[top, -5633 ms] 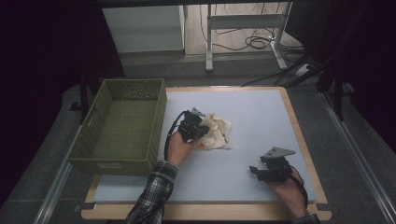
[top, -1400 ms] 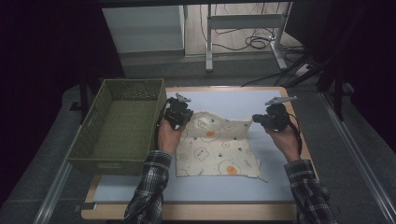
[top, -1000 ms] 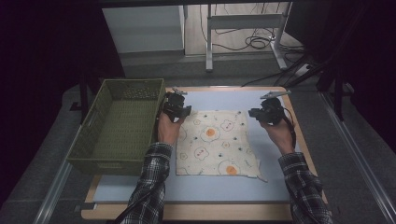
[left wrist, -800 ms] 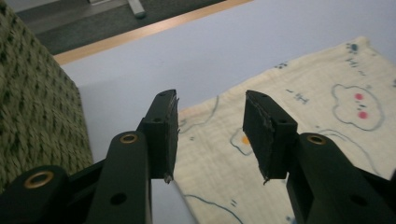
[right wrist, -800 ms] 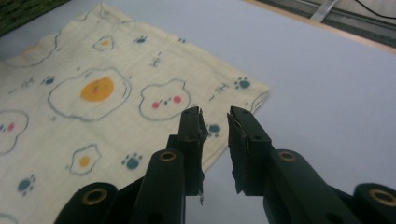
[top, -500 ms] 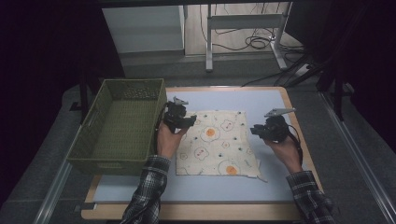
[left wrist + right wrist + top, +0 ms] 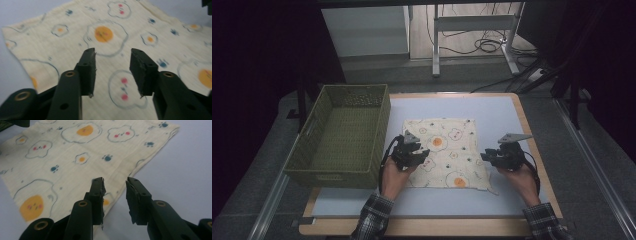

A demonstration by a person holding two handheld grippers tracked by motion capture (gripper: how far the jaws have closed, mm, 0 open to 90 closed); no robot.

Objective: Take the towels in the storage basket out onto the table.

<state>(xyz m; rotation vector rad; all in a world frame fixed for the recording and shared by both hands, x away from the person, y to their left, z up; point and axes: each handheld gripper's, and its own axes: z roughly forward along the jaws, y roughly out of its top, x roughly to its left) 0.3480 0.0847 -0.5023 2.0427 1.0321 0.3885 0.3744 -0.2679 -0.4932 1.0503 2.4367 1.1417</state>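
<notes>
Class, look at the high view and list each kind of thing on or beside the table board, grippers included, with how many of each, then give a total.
Cloth printed with fried eggs: 1
Green woven basket: 1
Grippers: 2, the left gripper and the right gripper
Total: 4
</notes>
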